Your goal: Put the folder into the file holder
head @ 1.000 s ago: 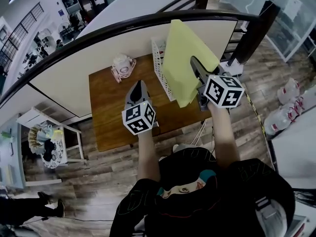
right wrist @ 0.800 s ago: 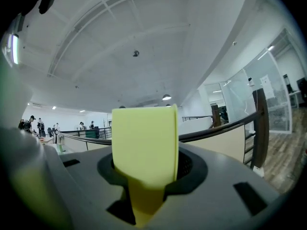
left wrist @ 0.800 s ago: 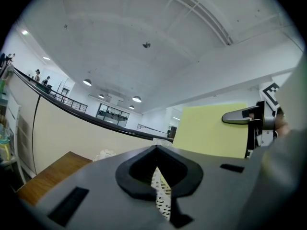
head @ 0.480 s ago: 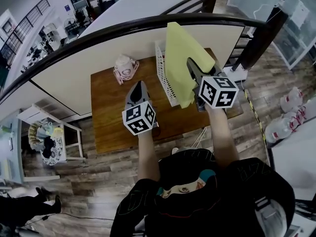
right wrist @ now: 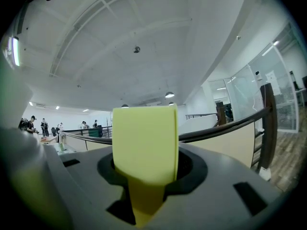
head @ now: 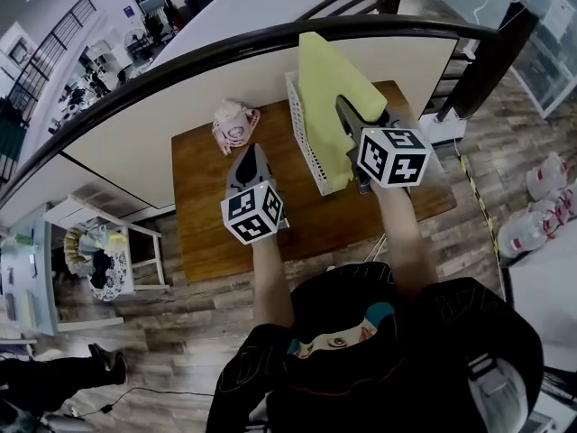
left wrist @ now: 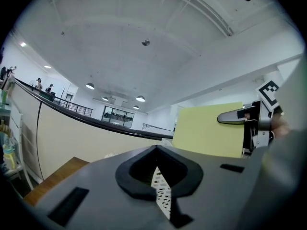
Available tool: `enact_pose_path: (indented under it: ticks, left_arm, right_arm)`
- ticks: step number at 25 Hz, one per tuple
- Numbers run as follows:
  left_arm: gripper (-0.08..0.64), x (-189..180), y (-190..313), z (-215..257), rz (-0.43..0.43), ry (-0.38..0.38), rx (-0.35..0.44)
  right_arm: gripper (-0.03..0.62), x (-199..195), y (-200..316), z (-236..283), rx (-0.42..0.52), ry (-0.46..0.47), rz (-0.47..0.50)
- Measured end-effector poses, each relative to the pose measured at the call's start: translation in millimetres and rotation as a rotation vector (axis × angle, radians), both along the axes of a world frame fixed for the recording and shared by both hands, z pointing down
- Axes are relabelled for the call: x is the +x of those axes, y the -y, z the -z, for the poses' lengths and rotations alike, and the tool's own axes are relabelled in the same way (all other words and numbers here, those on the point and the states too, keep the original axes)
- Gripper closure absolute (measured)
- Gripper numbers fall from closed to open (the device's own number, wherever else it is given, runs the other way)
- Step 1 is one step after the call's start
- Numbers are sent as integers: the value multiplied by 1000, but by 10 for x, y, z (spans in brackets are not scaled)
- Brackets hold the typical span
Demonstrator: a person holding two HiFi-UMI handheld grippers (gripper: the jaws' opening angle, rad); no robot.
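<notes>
- The person is looking down over both forearms, each stretched out over a brown table [head: 216, 215].
- The left gripper [head: 253, 154] is hovering level above the table's middle, its jaws pressed together to a point and pinching nothing.
- The right gripper [head: 347, 115] is reaching further out, level, with its jaws clamping the near edge of a yellow folder [head: 325, 84]; in the right gripper view the folder is filling the gap between them.
- The folder is standing on edge, tilted slightly, high over the table's right half.
- Its lower corner is overlapping the right side of a white holder [head: 305, 147] in the head view; whether it is already sitting in a slot cannot be told.
- The holder is resting on the table, running from its middle towards the far edge, just right of the left gripper's tip.
- A pink-and-white object [head: 234, 122] is lying near the table's far left corner, well apart from both grippers.
- A cream panel [head: 135, 142] is standing against the table's far edge, with a dark rail [head: 180, 61] curving along its top.
</notes>
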State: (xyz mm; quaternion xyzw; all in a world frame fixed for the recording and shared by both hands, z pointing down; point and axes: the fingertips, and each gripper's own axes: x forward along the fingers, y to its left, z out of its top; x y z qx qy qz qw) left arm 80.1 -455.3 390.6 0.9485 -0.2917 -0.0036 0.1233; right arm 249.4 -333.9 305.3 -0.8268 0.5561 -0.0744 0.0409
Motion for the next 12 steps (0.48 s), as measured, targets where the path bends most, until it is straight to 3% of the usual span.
enact_pose_path:
  ticks: [12]
  left_arm:
    - [560, 242, 268, 69, 3, 34, 42]
  right_arm:
    - [426, 255, 365, -106, 11, 4, 2]
